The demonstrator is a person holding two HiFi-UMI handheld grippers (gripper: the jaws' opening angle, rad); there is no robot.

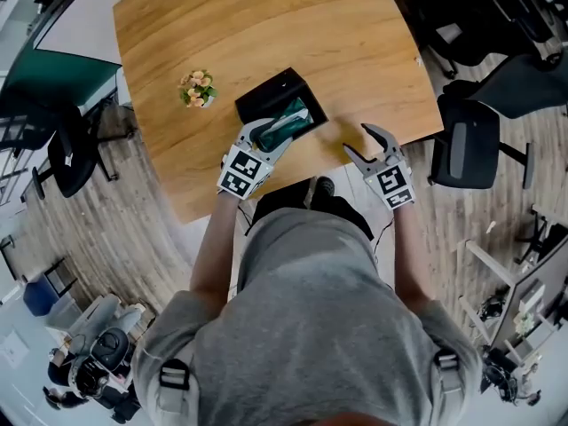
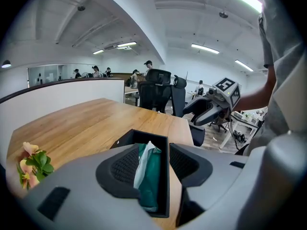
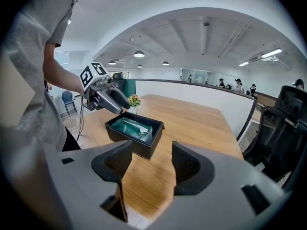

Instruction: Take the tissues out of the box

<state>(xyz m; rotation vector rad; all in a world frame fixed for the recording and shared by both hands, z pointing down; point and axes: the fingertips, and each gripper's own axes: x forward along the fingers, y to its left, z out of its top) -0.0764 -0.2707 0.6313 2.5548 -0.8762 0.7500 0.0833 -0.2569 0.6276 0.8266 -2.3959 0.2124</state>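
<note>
- The black box [image 1: 272, 89] sits open on the wooden table [image 1: 266, 25], near the edge closest to the person, with a small pot of flowers [image 1: 197, 88] just beside its left corner.
- The green tissue pack [image 1: 290, 121] lies inside the box, a pale sheet [image 2: 143, 163] sticking up from it.
- The left gripper [image 1: 266, 132] tilts down over the near end of the box. Its 2 jaws stand wide apart, 1 on each side of the pack, and neither pad presses it – nothing is held.
- The right gripper [image 1: 358, 139] hangs over the table's near edge, well to the right of the box. Its jaws are spread wide too – only bare wood shows between them.
</note>
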